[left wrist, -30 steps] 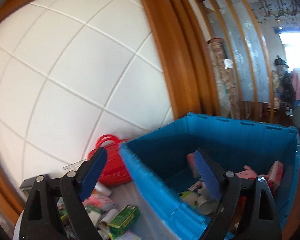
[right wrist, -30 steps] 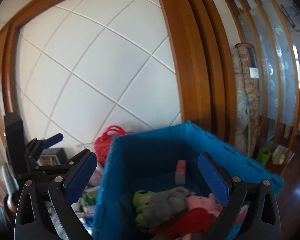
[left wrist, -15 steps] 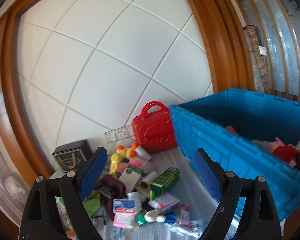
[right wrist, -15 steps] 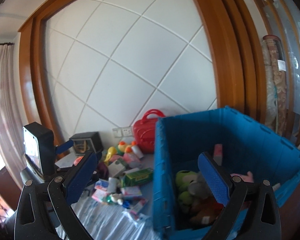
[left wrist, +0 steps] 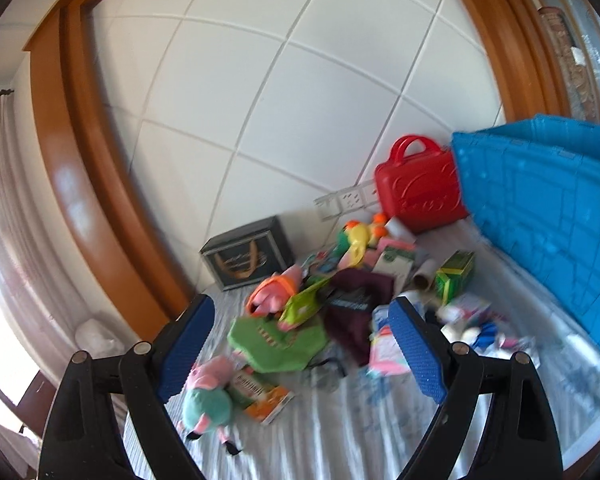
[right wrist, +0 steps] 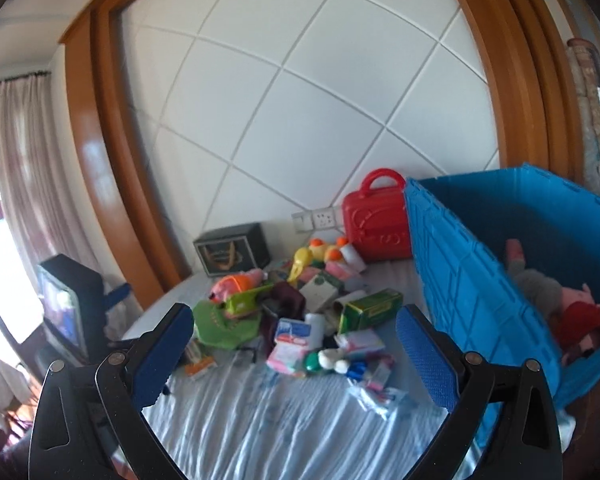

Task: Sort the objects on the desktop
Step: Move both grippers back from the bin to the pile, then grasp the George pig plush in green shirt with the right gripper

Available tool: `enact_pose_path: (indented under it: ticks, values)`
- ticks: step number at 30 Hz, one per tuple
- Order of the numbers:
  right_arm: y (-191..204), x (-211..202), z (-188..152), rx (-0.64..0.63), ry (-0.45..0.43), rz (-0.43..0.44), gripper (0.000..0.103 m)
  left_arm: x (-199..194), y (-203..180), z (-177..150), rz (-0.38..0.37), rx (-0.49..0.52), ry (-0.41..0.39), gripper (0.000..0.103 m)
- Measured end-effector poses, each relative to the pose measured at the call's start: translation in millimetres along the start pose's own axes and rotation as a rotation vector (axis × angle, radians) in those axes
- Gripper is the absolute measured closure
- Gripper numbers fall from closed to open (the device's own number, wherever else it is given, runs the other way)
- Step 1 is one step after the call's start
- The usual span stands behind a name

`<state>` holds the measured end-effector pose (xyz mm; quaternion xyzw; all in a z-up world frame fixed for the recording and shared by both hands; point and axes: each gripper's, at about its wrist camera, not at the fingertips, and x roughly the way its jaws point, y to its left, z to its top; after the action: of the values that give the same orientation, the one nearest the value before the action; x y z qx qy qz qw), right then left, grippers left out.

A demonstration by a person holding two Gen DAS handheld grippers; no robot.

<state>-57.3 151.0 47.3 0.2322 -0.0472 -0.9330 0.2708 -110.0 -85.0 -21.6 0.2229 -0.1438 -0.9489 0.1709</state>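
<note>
Both views have swung away from the blue crate (right wrist: pixel 480 280) and down toward the heap of small items (right wrist: pixel 300 320) on the pale blue cloth (right wrist: pixel 280 420), which now fills the middle of each picture where a second ago the crate's inside did. Left gripper (left wrist: pixel 300 344) and right gripper (right wrist: pixel 296 356) both stand with jaws wide apart and nothing between the pads, above the cloth.

Only the right wrist view looks into the crate, where plush toys (right wrist: pixel 560 304) lie in its near corner; the left view shows just the crate's ribbed outer wall (left wrist: pixel 548 232). Only the left view shows the pink-and-green plush (left wrist: pixel 208 396) lying beside an orange box (left wrist: pixel 268 400) at the heap's near edge. Only the right view catches the other gripper's black camera unit (right wrist: pixel 68 304) at far left. Both show the red case (left wrist: pixel 420 188) and dark box (left wrist: pixel 248 252) against the wall.
</note>
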Motion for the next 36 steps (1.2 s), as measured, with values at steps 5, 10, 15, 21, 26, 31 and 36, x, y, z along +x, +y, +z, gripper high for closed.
enact_pose_path:
  ticks: [5, 10, 15, 21, 26, 31, 36]
  values:
    - [24, 33, -35, -0.091, 0.1, 0.046, 0.0, 19, 27, -45, 0.04, -0.012, 0.102, 0.013]
    - [16, 83, -62, -0.073, 0.277, 0.029, 0.0, 39, 35, -83, 0.061, -0.027, 0.197, 0.013]
    - [2, 108, -62, -0.094, 0.284, 0.036, 0.0, 63, 39, -107, 0.105, -0.028, 0.284, 0.013]
    - [-9, 147, -64, -0.094, 0.342, 0.133, 0.0, 87, 46, -116, 0.166, -0.065, 0.32, 0.013]
    - [6, 194, -62, -0.166, 0.37, 0.235, 0.0, 95, 48, -127, 0.226, -0.093, 0.334, 0.013]
    - [53, 245, -70, -0.176, 0.475, 0.401, 0.0, 102, 63, -150, 0.267, -0.13, 0.384, 0.013]
    - [144, 298, -71, -0.27, 0.514, 0.501, 0.0, 109, 104, -184, 0.321, -0.185, 0.458, 0.013]
